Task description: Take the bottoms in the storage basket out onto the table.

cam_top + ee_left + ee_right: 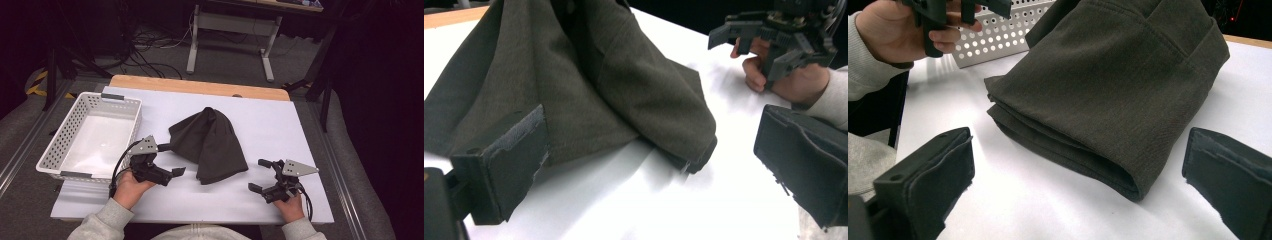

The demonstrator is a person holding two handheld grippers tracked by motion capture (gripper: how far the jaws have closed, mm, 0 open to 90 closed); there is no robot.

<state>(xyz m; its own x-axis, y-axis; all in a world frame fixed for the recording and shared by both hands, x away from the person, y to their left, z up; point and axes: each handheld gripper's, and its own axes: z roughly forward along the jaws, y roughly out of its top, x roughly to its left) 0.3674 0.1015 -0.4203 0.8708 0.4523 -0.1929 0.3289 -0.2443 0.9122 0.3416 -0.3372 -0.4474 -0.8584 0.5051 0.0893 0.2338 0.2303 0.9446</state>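
Observation:
A dark grey-brown folded cloth (pixel 210 142) lies in a loose heap at the middle of the white table top (pixel 280 130). My left gripper (pixel 171 160) rests just left of the cloth, open, its jaws empty and pointing at the cloth's near left edge. In the left gripper view the cloth (pixel 574 80) spreads right in front of the two black jaws. My right gripper (pixel 261 175) stands open and empty near the front right, a short way from the cloth's near corner. The right gripper view has the folded edge of the cloth (pixel 1108 95) between and beyond its jaws.
A white perforated basket (pixel 55 145) sits on the table's left side, with nothing in it. A wooden strip (pixel 200 86) edges the far side of the table. Beyond it stand a desk frame (pixel 230 30) and floor cables. Dark floor surrounds the table.

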